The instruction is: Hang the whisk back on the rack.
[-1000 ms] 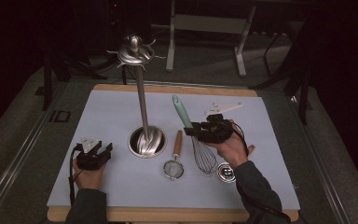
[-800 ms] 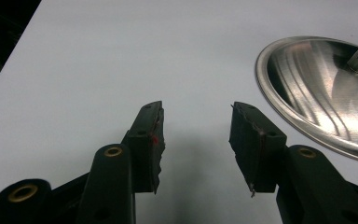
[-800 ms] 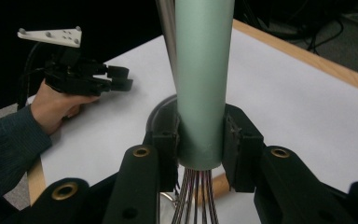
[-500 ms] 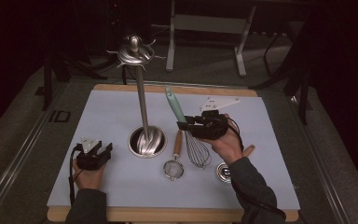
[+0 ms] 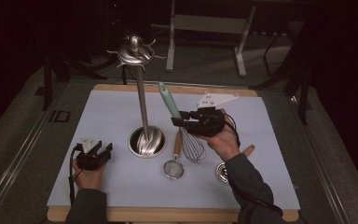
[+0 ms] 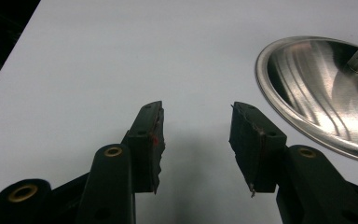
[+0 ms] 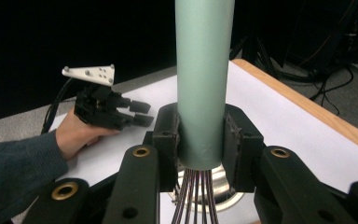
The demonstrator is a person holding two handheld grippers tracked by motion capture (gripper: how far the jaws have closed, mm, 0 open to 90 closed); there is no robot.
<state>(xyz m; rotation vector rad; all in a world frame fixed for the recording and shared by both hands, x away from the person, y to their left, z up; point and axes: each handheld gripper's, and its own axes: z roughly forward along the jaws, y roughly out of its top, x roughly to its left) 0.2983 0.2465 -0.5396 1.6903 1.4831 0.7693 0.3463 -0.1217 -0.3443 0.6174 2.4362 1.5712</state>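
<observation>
High view: the whisk (image 5: 182, 125) was found clamped at its mint-green handle by the right gripper (image 5: 179, 122), held tilted above the white mat (image 5: 270, 154), just right of the steel stand (image 5: 142, 112). The left gripper (image 5: 106, 149) was found spread, nothing between its jaws, resting on the mat.

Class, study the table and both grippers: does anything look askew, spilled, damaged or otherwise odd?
Nothing is spilled. The left gripper's fingers have ragged, chipped pad edges, which looks like wear. The whisk hangs tilted in the right gripper, clamped by its handle, not lying flat on the mat.
</observation>
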